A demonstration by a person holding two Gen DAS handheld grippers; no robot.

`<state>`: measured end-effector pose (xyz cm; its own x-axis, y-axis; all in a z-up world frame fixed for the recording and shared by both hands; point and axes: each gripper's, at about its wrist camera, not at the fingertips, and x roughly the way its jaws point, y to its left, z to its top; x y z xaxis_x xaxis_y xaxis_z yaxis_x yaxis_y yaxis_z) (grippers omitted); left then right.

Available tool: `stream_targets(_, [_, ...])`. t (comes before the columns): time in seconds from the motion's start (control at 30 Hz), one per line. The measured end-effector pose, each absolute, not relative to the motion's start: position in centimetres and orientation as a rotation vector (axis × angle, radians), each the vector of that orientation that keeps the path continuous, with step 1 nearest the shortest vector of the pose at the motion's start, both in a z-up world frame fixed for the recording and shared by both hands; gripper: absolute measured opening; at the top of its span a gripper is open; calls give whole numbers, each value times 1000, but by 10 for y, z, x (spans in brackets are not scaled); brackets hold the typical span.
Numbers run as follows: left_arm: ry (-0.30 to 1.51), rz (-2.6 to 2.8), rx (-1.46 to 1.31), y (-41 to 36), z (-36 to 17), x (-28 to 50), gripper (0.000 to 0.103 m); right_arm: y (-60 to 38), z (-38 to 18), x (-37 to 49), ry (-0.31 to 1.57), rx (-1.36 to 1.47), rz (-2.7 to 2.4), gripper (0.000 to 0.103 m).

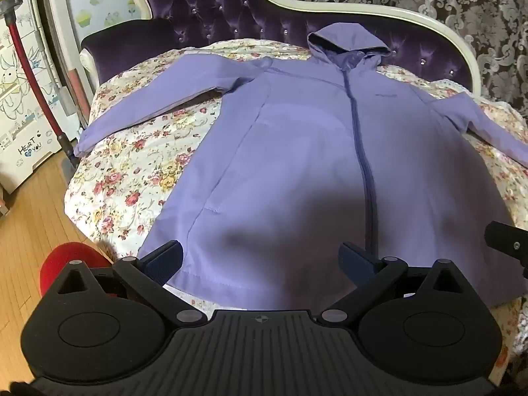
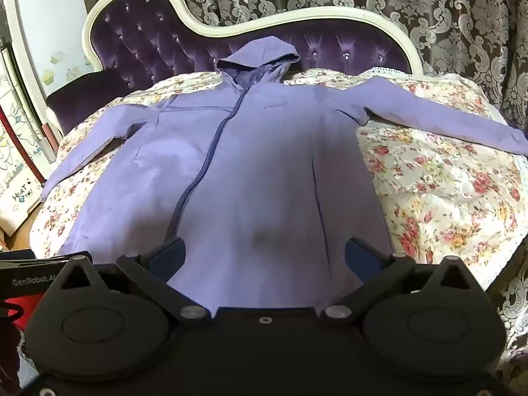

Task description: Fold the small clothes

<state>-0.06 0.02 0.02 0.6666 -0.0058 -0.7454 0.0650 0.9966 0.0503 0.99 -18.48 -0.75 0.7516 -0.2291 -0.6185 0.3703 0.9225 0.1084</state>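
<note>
Floral bedding (image 1: 132, 151) covers one chaise with a purple tufted backrest (image 1: 211, 3), and on it one lilac hooded jacket (image 1: 297, 151) lies face up, spread flat. Nearest in each wrist view sits one pair of tongs: the left gripper (image 1: 260, 257) hangs over the jacket's near hem with its two dark-blue pads (image 1: 165, 260) spread wide and nothing between them, and the right gripper (image 2: 264, 254) hangs likewise over the hem, its two pads (image 2: 168, 254) also wide apart and empty. Whether either touches the cloth cannot be told. Each casts one shadow on the lower front of the jacket. Farther on, one dark zip (image 1: 359, 138) runs up the middle, closed to the collar. Two sleeves stretch outward, one to the left (image 1: 145, 99) and one to the right (image 2: 445, 122), both lying on the bedding. One small logo (image 2: 275, 105) marks the chest. Farthest, the single hood (image 2: 260, 59) leans against the backrest. Behind stands a grey damask curtain (image 2: 429, 6); at far left are a wooden floor (image 1: 29, 231), one red pole (image 1: 29, 76), and a white box printed with cartoons (image 1: 19, 125).
</note>
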Motion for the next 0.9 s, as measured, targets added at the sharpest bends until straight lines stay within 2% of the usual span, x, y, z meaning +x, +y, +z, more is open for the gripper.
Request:
stream_targets(0.5, [844, -85, 87, -12, 4, -19, 102, -189, -15, 1, 753, 283, -336, 102])
stream_targets(0.9, [832, -93, 79, -15, 13, -26, 102, -186, -11, -12, 728, 289, -305, 102])
